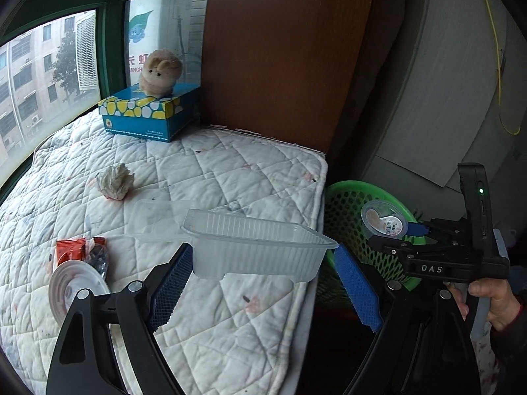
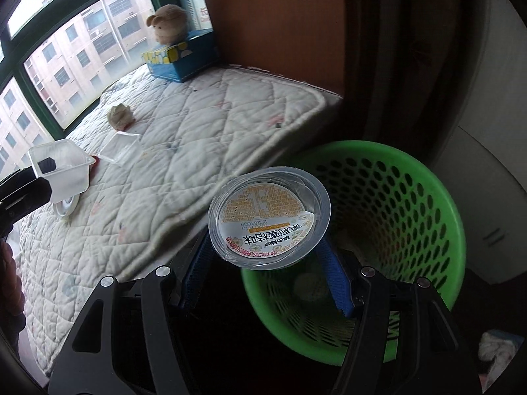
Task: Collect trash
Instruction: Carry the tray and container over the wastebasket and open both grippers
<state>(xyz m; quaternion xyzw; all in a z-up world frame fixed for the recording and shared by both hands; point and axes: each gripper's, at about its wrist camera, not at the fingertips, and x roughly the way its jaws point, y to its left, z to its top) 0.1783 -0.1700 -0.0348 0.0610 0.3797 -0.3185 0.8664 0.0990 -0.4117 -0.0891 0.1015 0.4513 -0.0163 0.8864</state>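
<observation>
My left gripper is shut on a clear ribbed plastic tray and holds it above the quilted mat near its right edge; the tray also shows in the right wrist view. My right gripper is shut on a round plastic cup with a printed foil lid, held over the near rim of the green mesh basket. From the left wrist view the cup hangs over the basket. A crumpled tissue, a red wrapper, a dark wrapper and a round lid lie on the mat.
A second clear tray lies on the white quilted mat. A blue tissue box with a plush toy stands at the back by the window. A brown wooden panel rises behind the mat. The basket stands on the floor right of the mat.
</observation>
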